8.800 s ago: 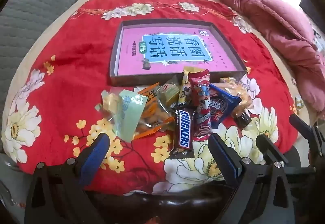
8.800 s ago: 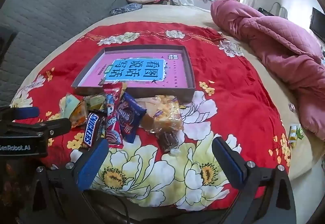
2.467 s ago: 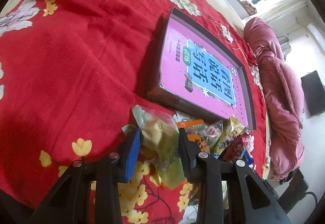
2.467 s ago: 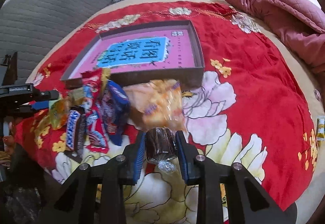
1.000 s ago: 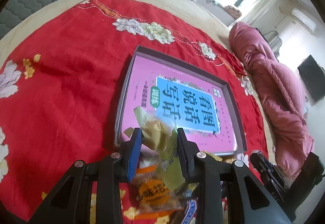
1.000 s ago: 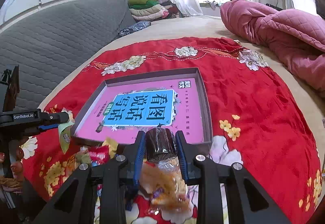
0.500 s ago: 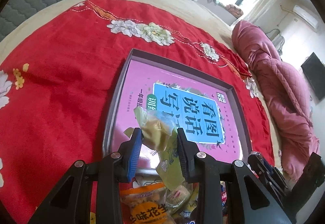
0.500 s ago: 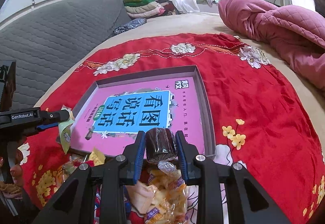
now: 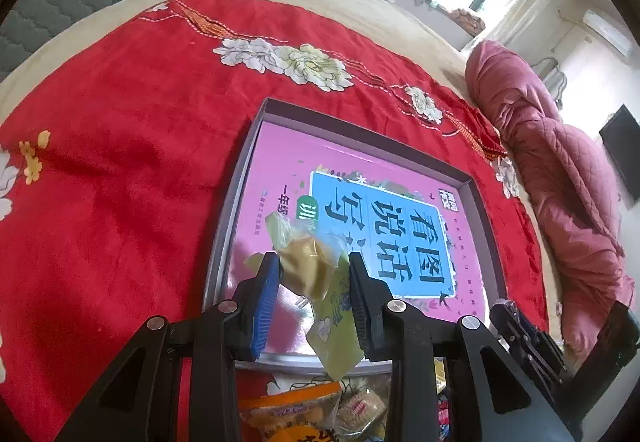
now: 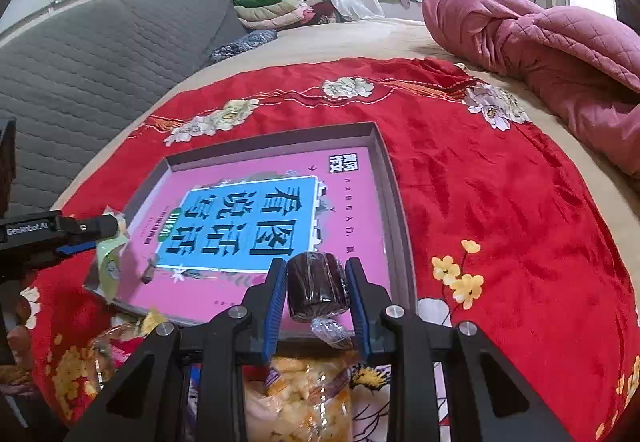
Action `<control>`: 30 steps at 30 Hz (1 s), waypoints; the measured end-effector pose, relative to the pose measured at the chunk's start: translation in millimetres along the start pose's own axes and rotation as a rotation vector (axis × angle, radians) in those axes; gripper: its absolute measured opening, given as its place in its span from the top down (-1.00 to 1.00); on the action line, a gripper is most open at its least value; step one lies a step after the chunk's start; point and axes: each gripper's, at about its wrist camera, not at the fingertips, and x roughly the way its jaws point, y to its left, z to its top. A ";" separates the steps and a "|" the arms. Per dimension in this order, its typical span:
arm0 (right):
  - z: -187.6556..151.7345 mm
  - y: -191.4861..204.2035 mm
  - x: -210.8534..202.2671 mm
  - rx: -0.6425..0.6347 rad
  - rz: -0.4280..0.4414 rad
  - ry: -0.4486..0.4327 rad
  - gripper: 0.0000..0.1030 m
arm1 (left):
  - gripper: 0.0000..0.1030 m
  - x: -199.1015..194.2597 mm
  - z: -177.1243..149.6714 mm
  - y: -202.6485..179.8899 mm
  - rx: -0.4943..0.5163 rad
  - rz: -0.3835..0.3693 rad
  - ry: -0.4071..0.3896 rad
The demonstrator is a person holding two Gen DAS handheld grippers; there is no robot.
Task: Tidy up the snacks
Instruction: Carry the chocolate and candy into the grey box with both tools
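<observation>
Whereas half a second ago both grippers hung short of the box's near wall, each has since moved further over the grey box (image 10: 394,201), and more of the pink lining shows beneath them.

Left gripper (image 9: 313,266) is closed on a yellow-green snack packet (image 9: 308,270); its blue pads (image 9: 266,302) press the clear upper part holding a pale yellow piece, and the green printed tail hangs down over the box's near-left corner. In the right wrist view it reaches in level from the left of the box, the packet dangling just above the box's near-left wall.

Right gripper (image 10: 317,284) is closed on a dark brown wrapped cake roll (image 10: 316,288), held level above the box's near-right part, its twisted wrapper end pointing back toward the camera.

Below both grippers, just outside the box's near wall, lies the snack pile (image 10: 296,398) on the red floral cloth (image 10: 500,209).

Large Chinese characters fill a blue panel (image 9: 384,234) on the pink sheet inside the box. "GenRobot.AI" is printed on the left gripper's body in the right wrist view. An orange packet (image 9: 292,414) in the pile bears print too cut off to read.
</observation>
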 end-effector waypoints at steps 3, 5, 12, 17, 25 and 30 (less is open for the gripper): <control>-0.3 0.4 4.1 -0.014 -0.035 0.006 0.41 | 0.32 2.8 -0.3 -3.5 0.024 0.015 0.000; -1.2 0.5 4.7 -0.032 -0.059 0.005 0.41 | 0.32 4.6 -0.1 -5.7 0.041 0.033 -0.005; -3.7 -2.9 4.4 -0.043 -0.083 0.008 0.40 | 0.32 11.6 1.3 -8.3 0.065 0.052 -0.001; -4.6 -7.7 2.5 -0.024 -0.091 0.008 0.40 | 0.32 11.7 1.2 -10.3 0.093 0.084 -0.016; -5.9 -15.8 2.1 0.013 -0.096 0.017 0.40 | 0.29 13.0 0.4 -3.7 0.066 0.055 0.006; -7.5 -19.8 -0.3 0.027 -0.093 0.018 0.40 | 0.26 12.4 -0.4 -1.1 0.052 0.032 0.018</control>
